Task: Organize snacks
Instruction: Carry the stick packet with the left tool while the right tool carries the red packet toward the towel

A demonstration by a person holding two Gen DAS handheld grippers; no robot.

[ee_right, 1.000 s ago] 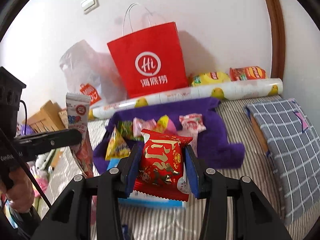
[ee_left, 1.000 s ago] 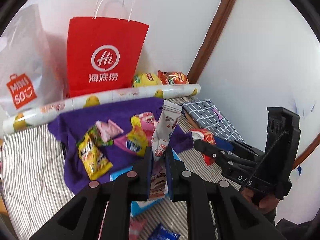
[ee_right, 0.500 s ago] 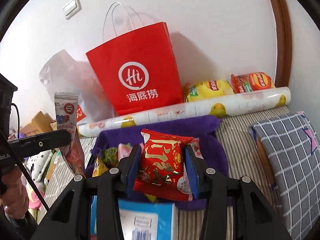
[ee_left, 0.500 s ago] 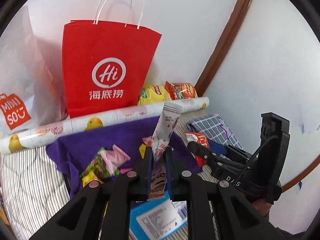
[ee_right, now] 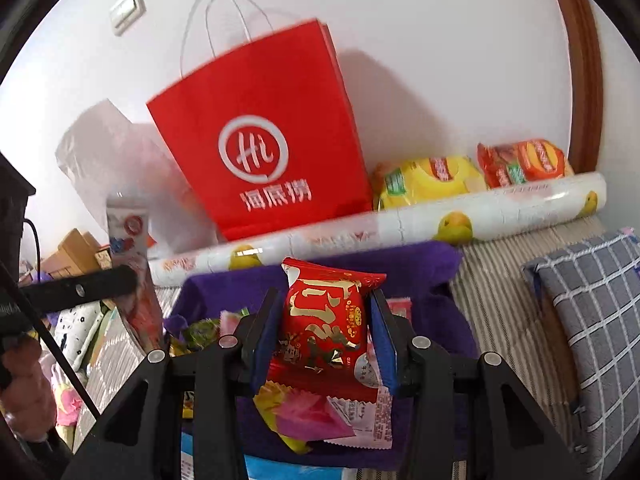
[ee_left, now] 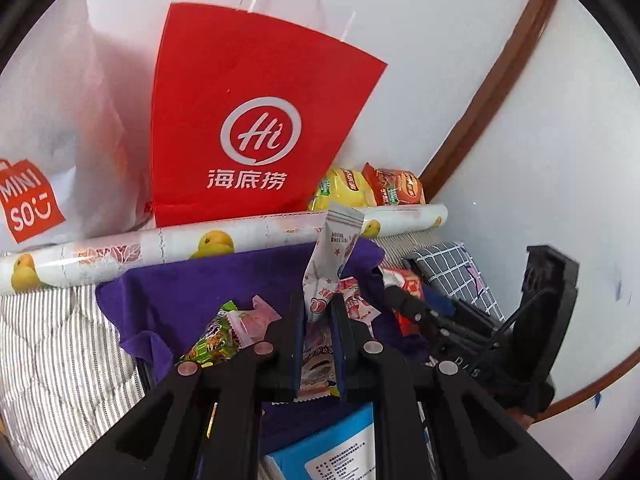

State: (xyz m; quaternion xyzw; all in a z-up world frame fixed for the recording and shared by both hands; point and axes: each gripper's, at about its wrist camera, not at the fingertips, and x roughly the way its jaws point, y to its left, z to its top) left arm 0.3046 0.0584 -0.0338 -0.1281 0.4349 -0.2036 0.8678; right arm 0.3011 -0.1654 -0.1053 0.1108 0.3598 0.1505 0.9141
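From the left wrist view, your left tongs (ee_left: 318, 338) are clamped narrow on a tall white sachet (ee_left: 332, 256) that stands upright between the pads, over the purple cloth (ee_left: 224, 280) on the striped bed (ee_left: 48, 344). Loose candies (ee_left: 230, 330) lie on that cloth, a blue box (ee_left: 332, 448) shows below the tongs, and the red paper bag (ee_left: 248, 120) stands against the wall behind a patterned roll (ee_left: 160, 242).

From the right wrist view, your right tongs (ee_right: 326, 340) grip a red snack packet (ee_right: 326, 328), held upright over the same cloth, with a pink-and-yellow packet (ee_right: 304, 416) lying underneath.

You look to be mid-carry with a snack in each hand, heading for the pile on the cloth. Next, lower each packet onto a free patch of cloth, then open the tongs; keep the two hands apart so the packets don't collide.
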